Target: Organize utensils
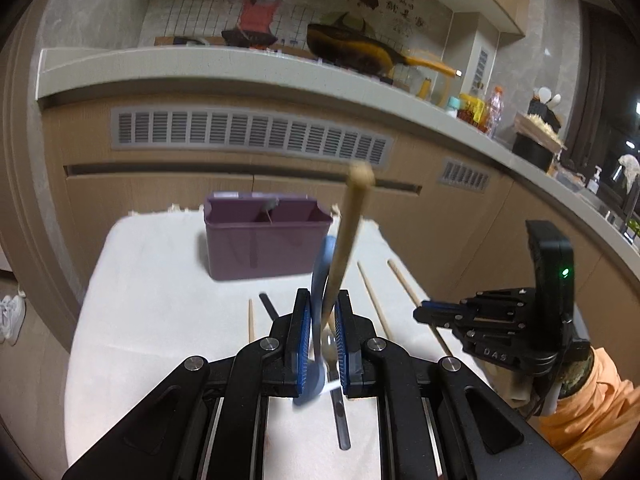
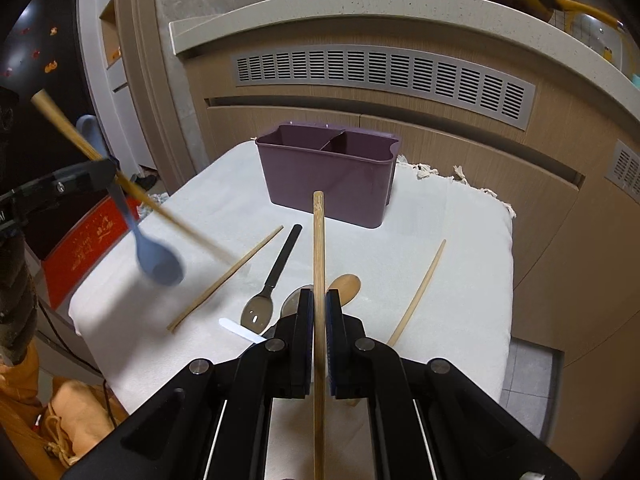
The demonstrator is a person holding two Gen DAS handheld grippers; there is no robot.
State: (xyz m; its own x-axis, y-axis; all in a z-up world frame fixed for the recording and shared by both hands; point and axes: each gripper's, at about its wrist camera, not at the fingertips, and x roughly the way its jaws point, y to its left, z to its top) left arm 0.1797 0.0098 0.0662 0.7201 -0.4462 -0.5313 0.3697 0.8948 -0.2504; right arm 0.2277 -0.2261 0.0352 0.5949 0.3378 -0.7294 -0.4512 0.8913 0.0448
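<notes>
My left gripper (image 1: 322, 320) is shut on a blue spoon (image 1: 320, 276) and a wooden chopstick (image 1: 352, 224), both lifted above the cloth. The right wrist view shows the same pair at the far left: the left gripper (image 2: 112, 168), with the blue spoon (image 2: 158, 260) bowl down and the chopstick (image 2: 64, 128) slanting through it. My right gripper (image 2: 319, 300) is shut on another chopstick (image 2: 319, 248), which points toward the purple two-compartment caddy (image 2: 328, 172). From the left wrist view, the right gripper (image 1: 422, 312) hangs at the right, and the caddy (image 1: 268, 236) stands ahead.
On the white cloth (image 2: 460, 248) lie a chopstick (image 2: 228, 280), a black-handled metal spoon (image 2: 272, 280), a wooden spoon (image 2: 348, 284), another chopstick (image 2: 420, 292) and a white strip (image 2: 242, 330). Wooden cabinets and a counter stand behind. An orange sleeve (image 1: 592, 412) is at the right.
</notes>
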